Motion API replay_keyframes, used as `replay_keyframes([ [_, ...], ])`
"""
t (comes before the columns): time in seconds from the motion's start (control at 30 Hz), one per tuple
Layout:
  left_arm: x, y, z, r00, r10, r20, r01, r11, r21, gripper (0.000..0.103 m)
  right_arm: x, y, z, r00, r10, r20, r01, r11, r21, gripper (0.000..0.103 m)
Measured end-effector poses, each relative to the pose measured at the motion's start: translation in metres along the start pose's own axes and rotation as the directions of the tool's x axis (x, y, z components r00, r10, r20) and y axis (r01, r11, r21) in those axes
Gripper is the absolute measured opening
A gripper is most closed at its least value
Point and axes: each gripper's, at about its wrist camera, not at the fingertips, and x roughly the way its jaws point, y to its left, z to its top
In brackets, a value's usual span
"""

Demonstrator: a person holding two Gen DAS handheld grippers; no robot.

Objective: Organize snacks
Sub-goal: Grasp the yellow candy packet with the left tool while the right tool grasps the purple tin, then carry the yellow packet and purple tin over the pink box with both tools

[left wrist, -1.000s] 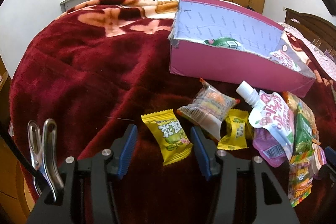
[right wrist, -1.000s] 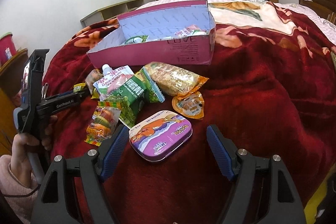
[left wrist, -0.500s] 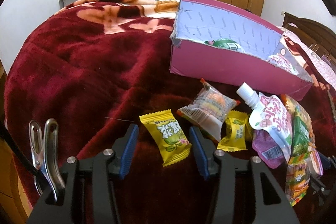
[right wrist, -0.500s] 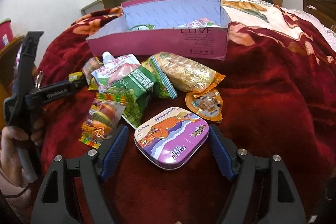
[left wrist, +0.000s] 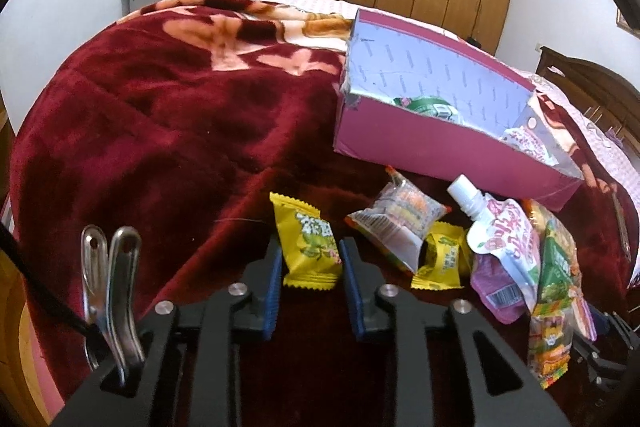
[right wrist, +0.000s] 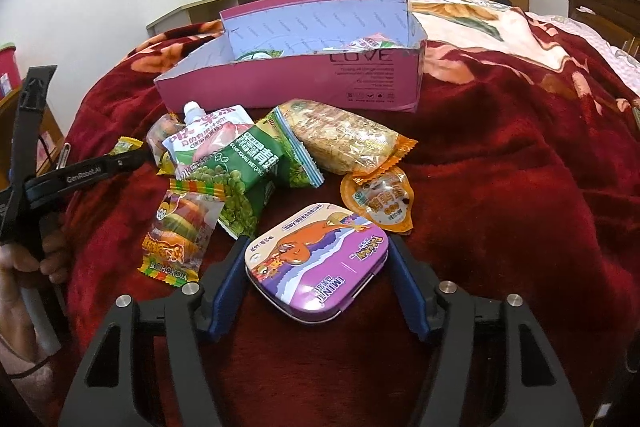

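Left wrist view: yellow candy pack [left wrist: 309,247] sits on the red blanket [left wrist: 160,131], just in front of the pink box [left wrist: 420,147] & off its left corner. The left gripper [left wrist: 309,261] has closed in on the pack's lower half, blue pads pressing both sides, so it's pinched. Probably gripped low so the pack can swing into the box.

Right wrist view: purple mint tin [right wrist: 318,261] lies flat, nearer than the box & in front of the snack pile. The right gripper [right wrist: 318,267] straddles it, jaws closing, pads at the tin's two sides; whether they press yet, can't tell. Tin is wide & hard, so jaws stay fairly wide.

Count outside the box, approx: 2 yellow candies, 1 clear wrapped pack [left wrist: 396,223], 1 spout pouch [right wrist: 208,135], 1 green pea bag [right wrist: 244,183], 1 rainbow-edged gummy pack [right wrist: 180,231], 1 orange biscuit pack [right wrist: 348,139], 1 small orange cup [right wrist: 380,201], 1 tin. Another green bag edge peeks behind; unsure if separate. Inside the box: 2 items visible. A person's hand [right wrist: 24,267], left of the pile, holds the left tool.
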Motion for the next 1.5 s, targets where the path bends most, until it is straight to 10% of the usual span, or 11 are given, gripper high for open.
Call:
replay_keyframes([
  [0.8,0.007,-0.025,0.006,0.999,-0.029,-0.046,0.033,0.994,0.102,0.028,-0.005,-0.001,-0.003,1.0,0.01,0.014,-0.011,1.0,0.014,0.067],
  [1.5,-0.045,-0.037,0.0,0.991,-0.118,0.065,0.108,0.984,0.138,0.023,-0.029,-0.001,-0.001,0.995,0.041,0.096,-0.043,0.999,0.022,0.067],
])
